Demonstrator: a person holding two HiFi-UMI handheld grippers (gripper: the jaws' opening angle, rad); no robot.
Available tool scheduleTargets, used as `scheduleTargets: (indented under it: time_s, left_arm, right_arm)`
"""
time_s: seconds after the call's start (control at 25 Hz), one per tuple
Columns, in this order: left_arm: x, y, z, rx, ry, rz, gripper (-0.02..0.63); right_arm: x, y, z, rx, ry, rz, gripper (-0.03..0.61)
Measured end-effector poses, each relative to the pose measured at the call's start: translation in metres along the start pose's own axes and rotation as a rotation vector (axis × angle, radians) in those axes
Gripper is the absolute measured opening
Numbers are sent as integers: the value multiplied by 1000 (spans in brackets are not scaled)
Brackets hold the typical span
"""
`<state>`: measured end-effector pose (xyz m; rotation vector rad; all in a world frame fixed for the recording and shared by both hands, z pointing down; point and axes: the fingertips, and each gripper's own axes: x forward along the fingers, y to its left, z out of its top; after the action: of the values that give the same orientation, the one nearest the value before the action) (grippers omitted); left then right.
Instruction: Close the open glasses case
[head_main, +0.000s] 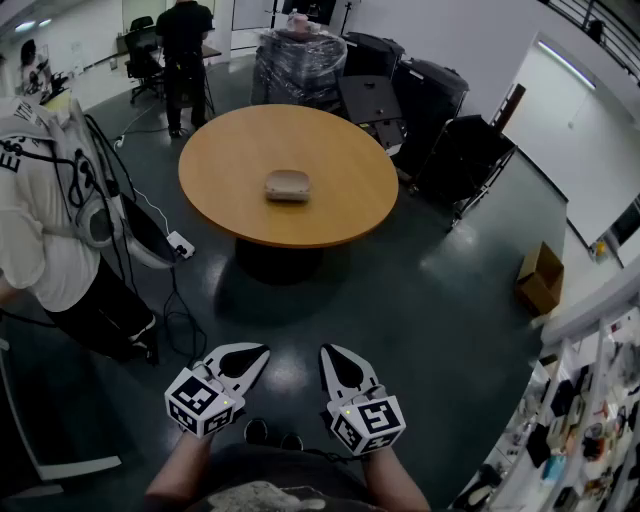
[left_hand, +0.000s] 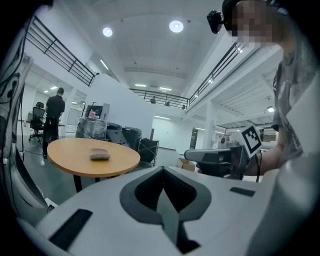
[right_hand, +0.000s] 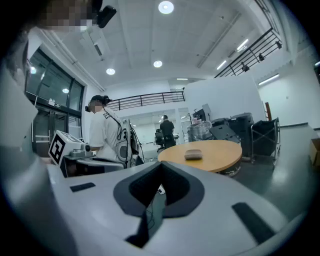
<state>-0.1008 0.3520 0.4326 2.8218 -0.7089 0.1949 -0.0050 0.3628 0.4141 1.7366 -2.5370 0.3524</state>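
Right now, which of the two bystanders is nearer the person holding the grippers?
The person in the white shirt, at the head view's left; the person in dark clothes stands beyond the round table.

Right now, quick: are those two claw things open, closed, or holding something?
Left gripper: closed, holding nothing.
Right gripper: closed, holding nothing.

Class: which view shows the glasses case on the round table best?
The head view: it looks down on the glasses case, lying alone near the middle of the round table. The left gripper view shows the glasses case low, side-on and small; the right gripper view shows the glasses case likewise.
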Motion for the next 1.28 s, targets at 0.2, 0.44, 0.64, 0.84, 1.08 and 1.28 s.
scheduleTargets:
  time_s: [0.2,0.44,0.64,0.84,1.08,1.28]
  left_arm:
    - [4,-4,-4,-5,12,11,6]
    - [4,-5,-4,-8,22,-2,6]
    - [1,3,-6,-17,30,-3,6]
    - [-6,18,-10,-24,19,-1,6]
    - [-13,45,-11,-36,8,-36,6]
    - [-9,72,-11,-47,13,-43,6]
  right_arm:
    - [-5,-6,-2,6,7,-7,-12]
    - [-6,-9,-6,18,33,-31,-12]
    - [-1,-10,-9,35,43,-41,-12]
    - [11,-4,-6,43,3,-50,-12]
    - [35,-2,-10,74,-19,-89,-12]
    - [44,-11,-18,105,-14,-128,-12]
